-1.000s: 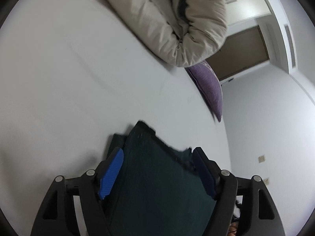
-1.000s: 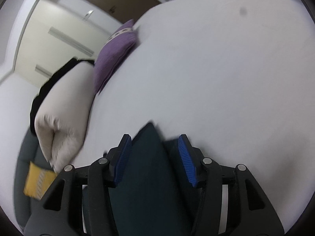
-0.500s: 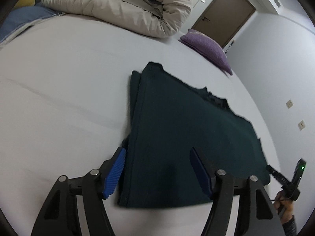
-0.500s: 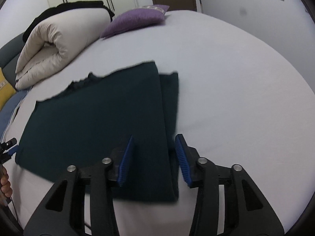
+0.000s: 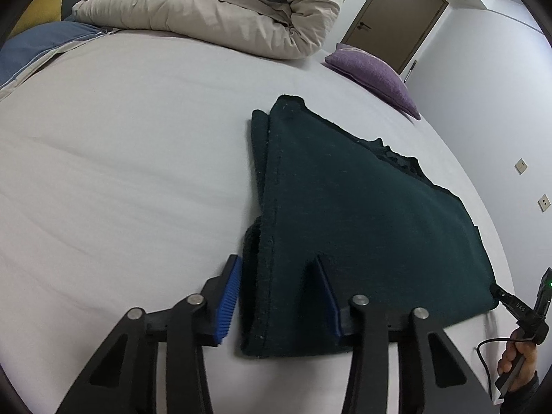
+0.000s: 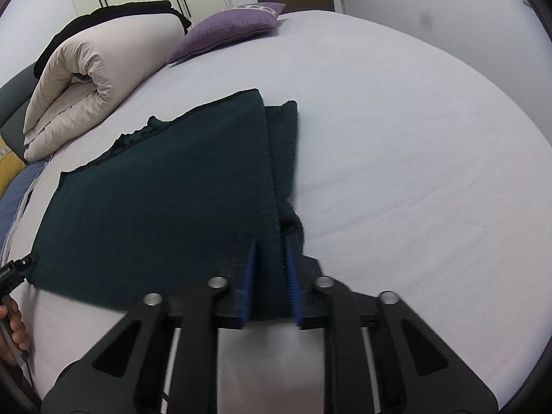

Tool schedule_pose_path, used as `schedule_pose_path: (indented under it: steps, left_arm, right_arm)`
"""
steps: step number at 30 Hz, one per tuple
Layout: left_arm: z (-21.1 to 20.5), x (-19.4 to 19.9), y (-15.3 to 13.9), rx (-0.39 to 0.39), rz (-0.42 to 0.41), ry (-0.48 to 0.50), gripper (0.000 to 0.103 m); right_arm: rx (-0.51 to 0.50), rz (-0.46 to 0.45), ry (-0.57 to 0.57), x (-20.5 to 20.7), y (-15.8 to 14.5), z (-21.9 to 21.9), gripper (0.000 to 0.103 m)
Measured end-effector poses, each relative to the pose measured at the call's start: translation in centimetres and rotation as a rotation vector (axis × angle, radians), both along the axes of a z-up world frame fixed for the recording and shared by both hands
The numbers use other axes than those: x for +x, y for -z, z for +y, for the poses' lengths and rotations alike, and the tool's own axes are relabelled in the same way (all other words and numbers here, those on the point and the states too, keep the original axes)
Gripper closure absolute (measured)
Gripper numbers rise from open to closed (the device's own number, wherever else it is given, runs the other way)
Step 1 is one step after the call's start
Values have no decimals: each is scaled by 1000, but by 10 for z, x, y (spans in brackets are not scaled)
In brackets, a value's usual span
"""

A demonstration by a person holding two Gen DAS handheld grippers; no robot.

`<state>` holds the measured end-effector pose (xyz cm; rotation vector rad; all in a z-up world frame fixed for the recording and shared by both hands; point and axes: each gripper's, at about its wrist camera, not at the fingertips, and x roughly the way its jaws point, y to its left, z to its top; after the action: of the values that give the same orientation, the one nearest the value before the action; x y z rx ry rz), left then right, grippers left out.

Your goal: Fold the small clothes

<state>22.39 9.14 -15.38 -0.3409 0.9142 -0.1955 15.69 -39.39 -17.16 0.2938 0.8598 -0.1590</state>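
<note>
The folded dark green garment [image 5: 362,214] lies flat on the white bed [image 5: 120,172], its near edge running under both grippers. The left gripper [image 5: 277,296] is closing around the garment's left corner, pads not yet pressing. The right gripper [image 6: 270,276], blurred, is clamped on the right corner. At 5 o'clock in the left view, tiny lettering on the other gripper's finger is unreadable.

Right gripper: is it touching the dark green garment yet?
Touching. In the right wrist view, the right gripper has both blue pads pressed against a pinched fold at the near edge of the dark green garment, with no gap showing.
</note>
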Motion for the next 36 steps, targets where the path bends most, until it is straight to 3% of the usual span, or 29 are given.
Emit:
schedule_pose_path:
  steps: [6,9,20,28,29,33,36]
  left_arm:
    - [1,2,2,16,15,0,80]
    - [1,3,3,25,22,7,83]
    - [2,8,4,36,43,37,84]
    - [1,10,6,42,49,57,85]
    - [1,10,5,40,51,59,85]
    - [1,6,-2,67,30,37,83]
    - [-9,1,-19,125,-40,25,83]
  right_arm:
    - [-3,-21,17,-11,-9,0,98]
    - [23,-11,32,-15,-7,-5,98]
    - [92,3,72,-36,3,-12,99]
    - [113,15,65,-31,14,-19,97]
    - [106,31,51,-29,15,-19,96]
    - [55,56,77,-34,-4,-21,67]
    - [19,-44,129,-45,-37,-23,66]
